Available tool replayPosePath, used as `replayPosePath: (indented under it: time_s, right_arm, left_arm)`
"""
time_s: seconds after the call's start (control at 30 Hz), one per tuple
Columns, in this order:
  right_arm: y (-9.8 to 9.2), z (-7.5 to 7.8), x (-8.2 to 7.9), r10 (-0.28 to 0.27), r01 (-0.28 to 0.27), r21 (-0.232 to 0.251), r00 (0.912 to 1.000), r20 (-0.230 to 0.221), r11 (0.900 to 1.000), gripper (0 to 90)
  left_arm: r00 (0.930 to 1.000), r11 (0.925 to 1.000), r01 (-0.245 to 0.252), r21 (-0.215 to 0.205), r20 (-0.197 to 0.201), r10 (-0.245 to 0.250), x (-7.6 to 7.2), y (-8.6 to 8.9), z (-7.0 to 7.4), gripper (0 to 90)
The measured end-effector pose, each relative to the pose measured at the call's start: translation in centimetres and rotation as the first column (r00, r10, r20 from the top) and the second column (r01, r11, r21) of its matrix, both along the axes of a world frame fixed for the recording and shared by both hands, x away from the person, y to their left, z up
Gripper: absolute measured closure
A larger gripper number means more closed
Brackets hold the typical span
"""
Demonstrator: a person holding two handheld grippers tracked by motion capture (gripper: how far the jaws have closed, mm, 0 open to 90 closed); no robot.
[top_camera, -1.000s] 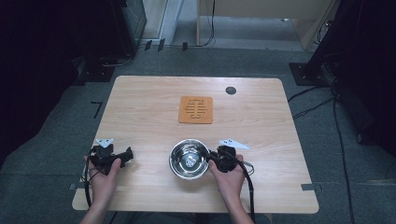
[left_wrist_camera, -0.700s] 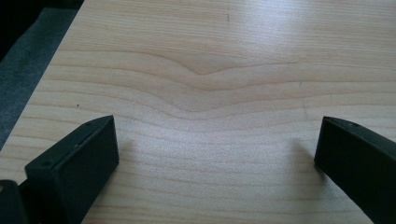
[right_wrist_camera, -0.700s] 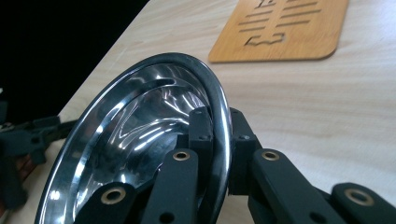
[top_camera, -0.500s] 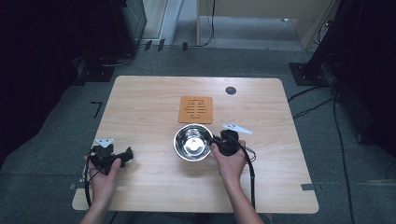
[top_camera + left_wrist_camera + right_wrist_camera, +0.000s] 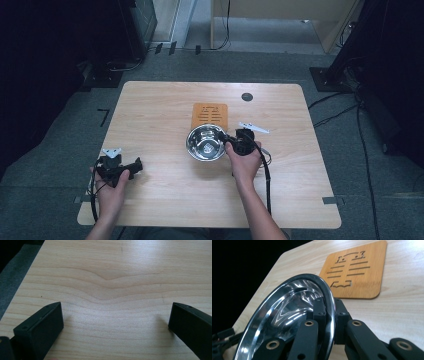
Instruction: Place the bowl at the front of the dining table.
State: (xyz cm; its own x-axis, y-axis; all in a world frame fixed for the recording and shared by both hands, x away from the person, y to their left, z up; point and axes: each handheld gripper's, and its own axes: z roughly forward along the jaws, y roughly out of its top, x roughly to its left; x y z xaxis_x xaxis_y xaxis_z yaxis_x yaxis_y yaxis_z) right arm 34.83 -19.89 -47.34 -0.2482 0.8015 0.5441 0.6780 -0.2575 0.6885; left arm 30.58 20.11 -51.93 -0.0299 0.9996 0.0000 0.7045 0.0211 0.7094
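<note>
1 steel bowl [image 5: 206,143] sitting mid-desk [image 5: 160,115], just below 1 wooden trivet [image 5: 210,116]; right gripper [image 5: 231,144] fingers clamping bowl rim; left gripper [image 5: 131,168] resting w/ fingers apart, gripping nothing, well apart from bowl

A pale wooden table [image 5: 160,120] with rounded corners stands on grey carpeted floor [image 5: 60,155]; a square bamboo trivet [image 5: 210,116] with cut slots lies flat just past its middle; a small dark round grommet [image 5: 247,96] sits near the far edge; the near half shows bare wood grain.
</note>
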Motion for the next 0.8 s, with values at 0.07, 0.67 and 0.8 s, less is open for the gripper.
replayPosePath:
  time_s: [0.07,0.67,0.8]
  right_arm:
    - [0.0,0.0,0.4,-0.011,0.011,0.004,0.9999,-0.002,1.0,84.9]
    - [-0.8,-0.4,4.2,-0.135,0.135,-0.006,0.9905,-0.027,0.991,84.9]
    - [-0.7,-0.6,5.1,-0.163,0.163,0.002,0.9862,-0.028,0.987,84.9]
  left_arm:
    - [1.0,1.0,0.0,0.0,-0.001,0.0,0.0,0.0,0.0,0.0]
    - [1.0,1.0,0.001,-0.001,0.0,-0.001,0.0,0.0,0.0,0.0]
    - [1.0,1.0,0.002,-0.001,0.001,-0.002,0.0,0.0,0.0,0.0]
